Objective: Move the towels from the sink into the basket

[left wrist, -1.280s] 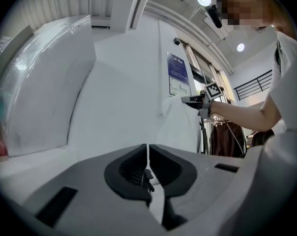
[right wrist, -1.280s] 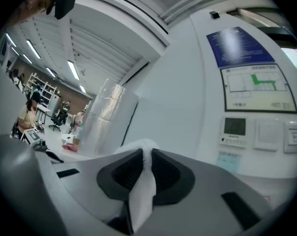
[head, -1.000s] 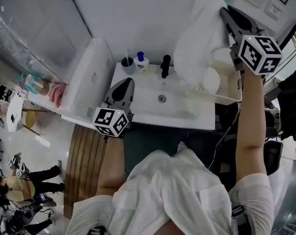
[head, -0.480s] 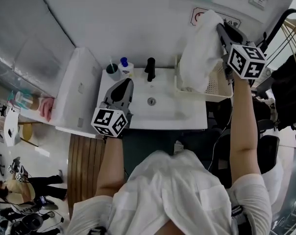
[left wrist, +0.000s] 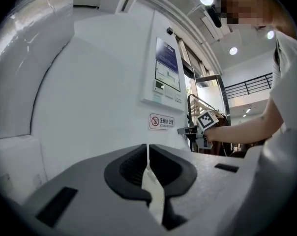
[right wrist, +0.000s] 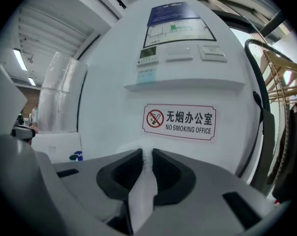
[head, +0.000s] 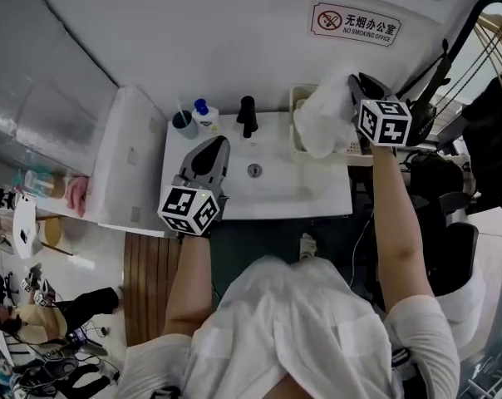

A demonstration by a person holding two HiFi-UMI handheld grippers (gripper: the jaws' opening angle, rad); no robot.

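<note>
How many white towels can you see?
1. The white towel hangs from the right tongs over the basket. More may hide beneath it.

White towel (head: 324, 116), cream basket (head: 296, 116), white sink (head: 278, 191)

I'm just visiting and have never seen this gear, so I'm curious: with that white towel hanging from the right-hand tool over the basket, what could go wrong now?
1. The right gripper pinches only a thin fold of the towel, so it might slip out early.
2. The towel hangs near the basket's sink-side rim; let go here, part could drape over it or drop into the sink.
</note>
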